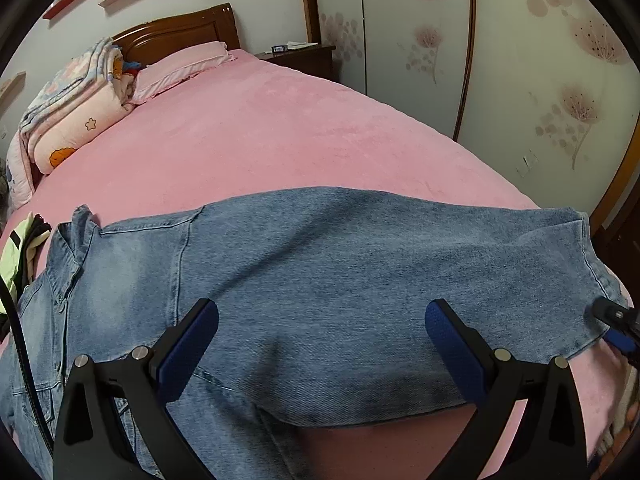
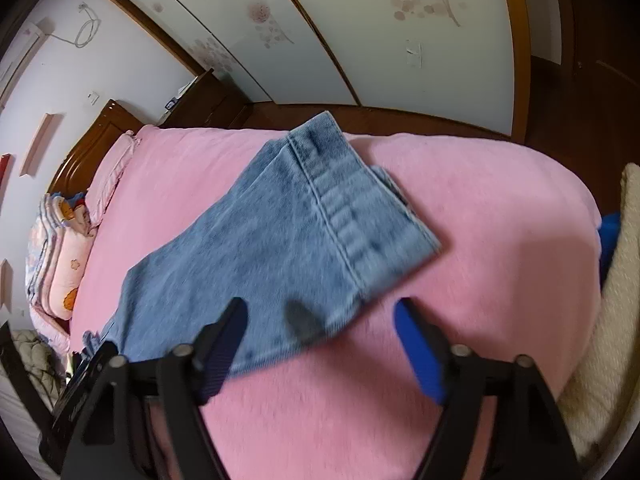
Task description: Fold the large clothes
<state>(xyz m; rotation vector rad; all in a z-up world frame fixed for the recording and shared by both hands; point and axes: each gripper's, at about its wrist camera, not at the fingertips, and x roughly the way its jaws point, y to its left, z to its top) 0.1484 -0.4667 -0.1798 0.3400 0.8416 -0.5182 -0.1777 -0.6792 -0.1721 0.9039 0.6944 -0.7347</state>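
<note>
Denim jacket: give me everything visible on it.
The denim jacket is light-blue washed denim with a collar, a button placket and stitched seams. It lies spread across the pink bed cover, partly folded, a panel laid over the body. Its hem end, with a double-stitched seam, points to the bed's far edge in the right wrist view. The left tool and right tool hover open over it; neither visibly grips it.
</note>
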